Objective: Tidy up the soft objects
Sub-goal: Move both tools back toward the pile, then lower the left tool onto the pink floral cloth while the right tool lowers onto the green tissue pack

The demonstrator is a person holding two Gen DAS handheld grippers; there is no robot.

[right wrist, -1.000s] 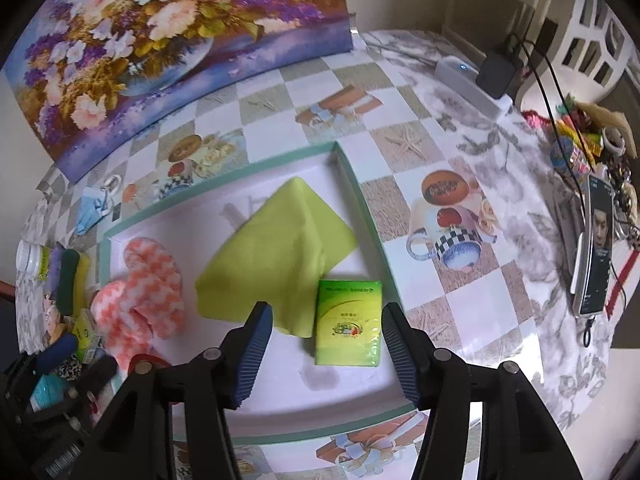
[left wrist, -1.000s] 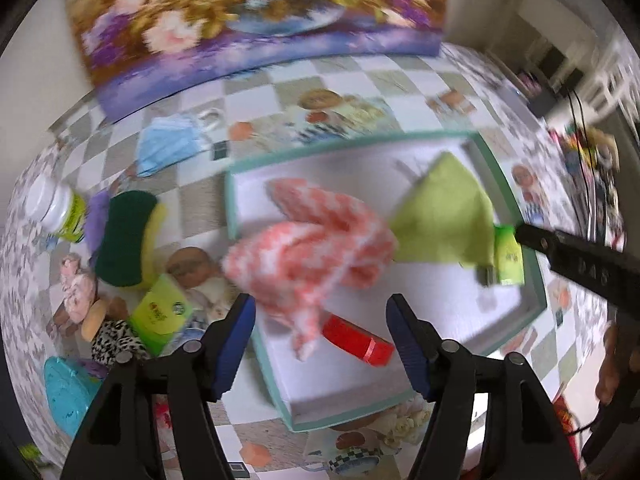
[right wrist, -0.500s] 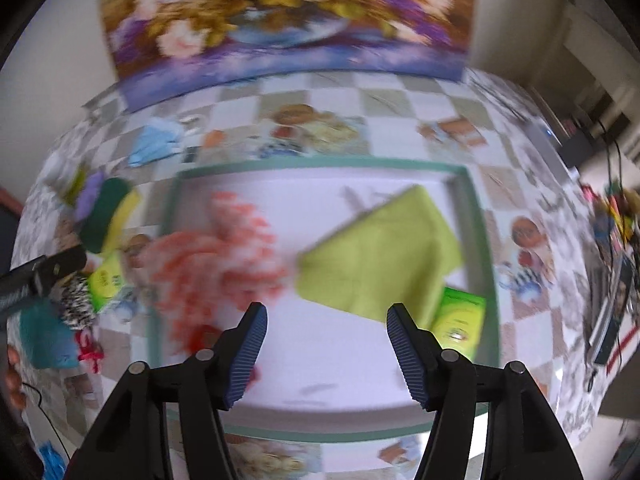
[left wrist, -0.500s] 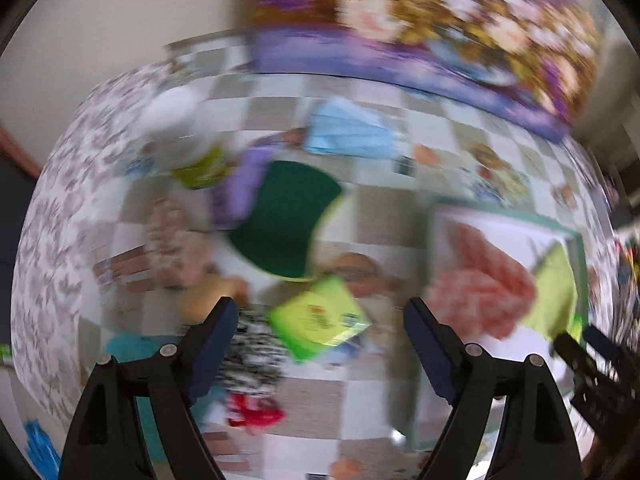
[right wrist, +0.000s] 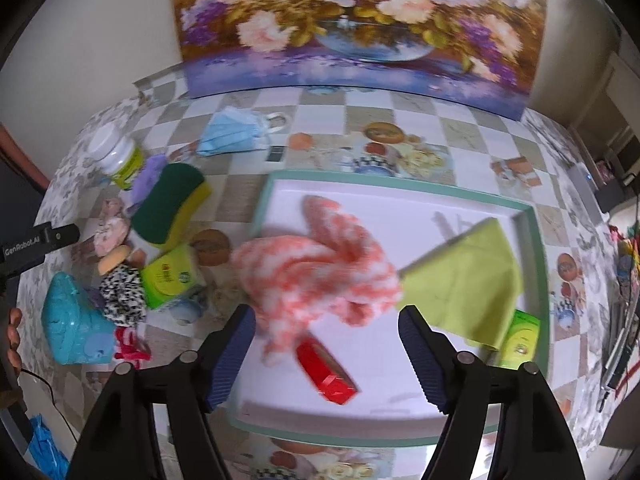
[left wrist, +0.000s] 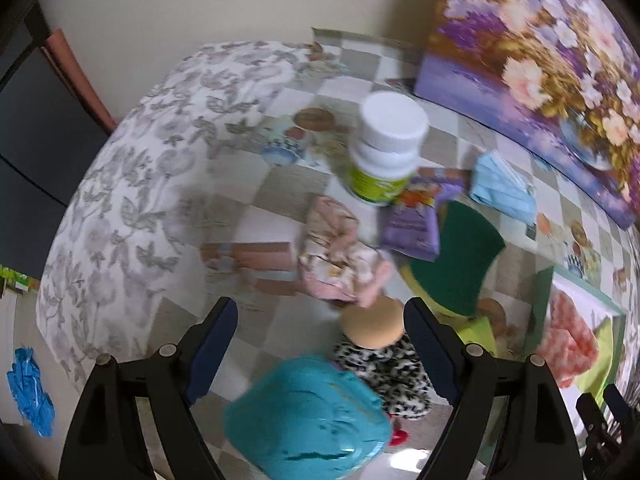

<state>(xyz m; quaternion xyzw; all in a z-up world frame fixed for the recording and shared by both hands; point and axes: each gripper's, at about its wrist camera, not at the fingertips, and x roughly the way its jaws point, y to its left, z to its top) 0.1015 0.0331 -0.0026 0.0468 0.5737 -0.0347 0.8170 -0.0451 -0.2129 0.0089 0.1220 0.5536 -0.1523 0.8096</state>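
The left gripper [left wrist: 320, 344] swings off the tray [right wrist: 534, 240] to the clutter left of it, released over a tan puff [left wrist: 372, 326]. The right gripper [right wrist: 326, 344], jaws just widening, empty, hangs above the tray's pink cloth [right wrist: 320, 272].

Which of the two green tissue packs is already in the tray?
The tissue pack at the tray's right edge, partly under the green cloth. The other pack sits on the tablecloth left of the tray, beside the sponge.
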